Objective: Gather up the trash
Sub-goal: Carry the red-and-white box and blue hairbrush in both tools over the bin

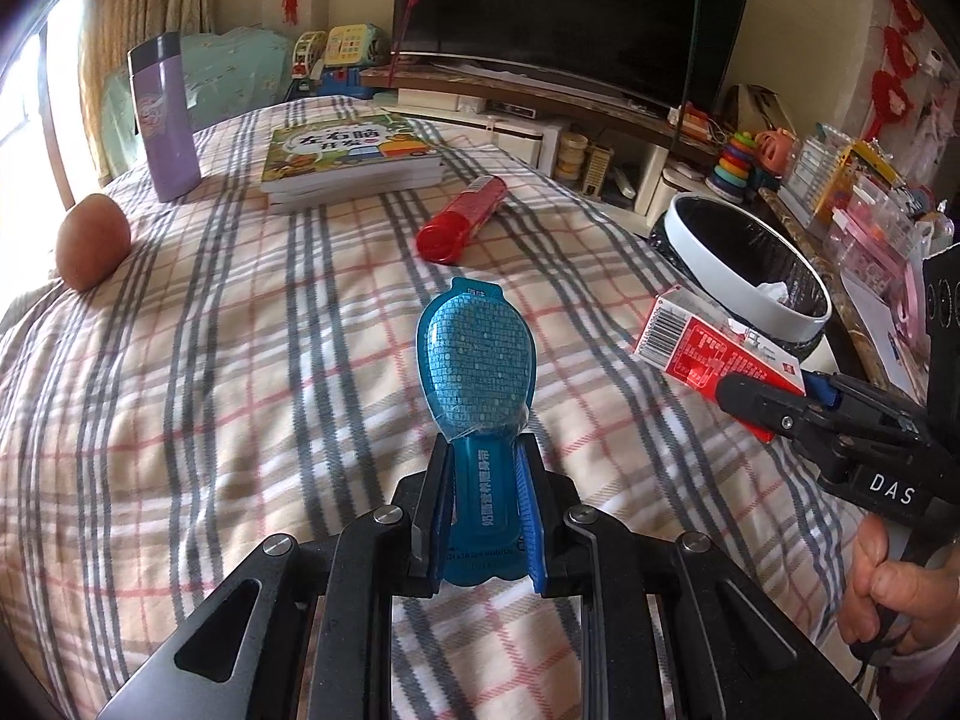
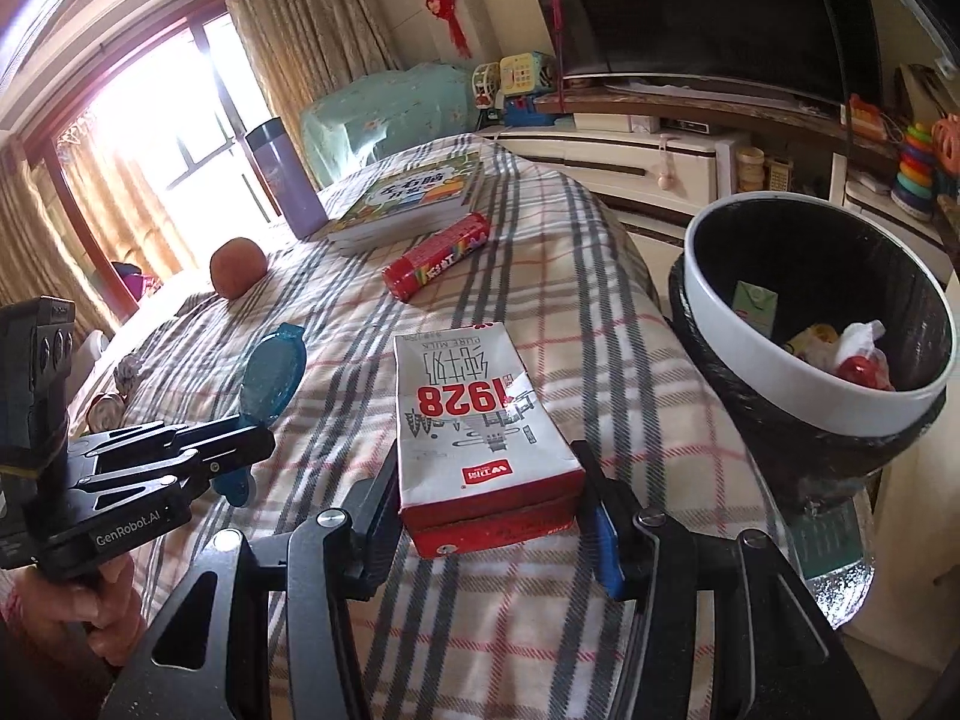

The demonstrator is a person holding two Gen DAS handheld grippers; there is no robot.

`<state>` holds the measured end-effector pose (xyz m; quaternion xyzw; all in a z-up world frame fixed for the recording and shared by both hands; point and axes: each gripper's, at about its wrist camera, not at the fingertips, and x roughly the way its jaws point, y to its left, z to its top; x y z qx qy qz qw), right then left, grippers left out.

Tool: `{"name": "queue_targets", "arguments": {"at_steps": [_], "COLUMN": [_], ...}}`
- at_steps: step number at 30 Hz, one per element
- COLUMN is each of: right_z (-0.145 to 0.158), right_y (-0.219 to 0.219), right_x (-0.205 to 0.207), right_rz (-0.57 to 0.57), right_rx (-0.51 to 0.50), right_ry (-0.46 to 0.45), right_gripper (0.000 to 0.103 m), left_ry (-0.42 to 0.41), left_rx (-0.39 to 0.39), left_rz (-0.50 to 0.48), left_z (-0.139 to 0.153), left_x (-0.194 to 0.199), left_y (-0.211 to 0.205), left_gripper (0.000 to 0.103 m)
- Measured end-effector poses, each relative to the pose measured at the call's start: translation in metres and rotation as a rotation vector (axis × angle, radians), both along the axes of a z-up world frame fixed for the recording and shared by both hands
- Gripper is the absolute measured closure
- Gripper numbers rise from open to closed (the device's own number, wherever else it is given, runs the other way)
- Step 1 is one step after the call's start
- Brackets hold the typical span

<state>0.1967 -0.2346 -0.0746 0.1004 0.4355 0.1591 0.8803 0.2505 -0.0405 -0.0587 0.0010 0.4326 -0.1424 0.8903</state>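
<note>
My left gripper is shut on a blue spoon-shaped plastic package and holds it over the plaid tablecloth. It also shows in the right wrist view. My right gripper is shut on a red and white milk carton, near the table's right edge; the carton also shows in the left wrist view. A round bin with a white rim and black liner stands just right of the table, with trash inside. A red tube lies on the cloth further back.
A stack of books, a purple flask and a brown round fruit sit at the back and left of the table. A TV on a low cabinet and shelves of toys stand behind and right.
</note>
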Motion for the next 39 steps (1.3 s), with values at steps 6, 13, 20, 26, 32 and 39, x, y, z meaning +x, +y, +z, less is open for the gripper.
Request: {"name": "queue_targets", "arguments": {"at_steps": [6,13,20,26,32,39], "right_z": [-0.001,0.002,0.004,0.005,0.008,0.009], "right_y": [-0.005,-0.014,-0.023,-0.034,-0.048,-0.064], "right_x": [-0.003,-0.005,-0.006,-0.007,-0.009,-0.012], "right_rz": [-0.015,-0.036,-0.054,-0.074,-0.100,-0.133], "right_rx": [0.004,0.011,0.011,0.013,0.011,0.010], "right_ry": [0.001,-0.009,-0.017,-0.021,-0.026,-0.030], "right_gripper": [0.051,0.051,0.051,0.051,0.051,0.051], "left_ry": [-0.001,-0.006,-0.008,-0.010,-0.009,-0.008], "left_rx": [-0.006,-0.015,-0.023,-0.025,-0.022,-0.019], "left_rz": [-0.011,-0.028,-0.054,-0.083,-0.112,-0.143], "left_z": [0.001,0.004,0.007,0.009,0.010,0.011], "left_x": [0.001,0.004,0.008,0.011,0.015,0.021], "left_y": [-0.006,-0.015,-0.027,-0.041,-0.057,-0.074], "left_gripper": [0.085,0.085,0.085,0.085,0.085,0.085]}}
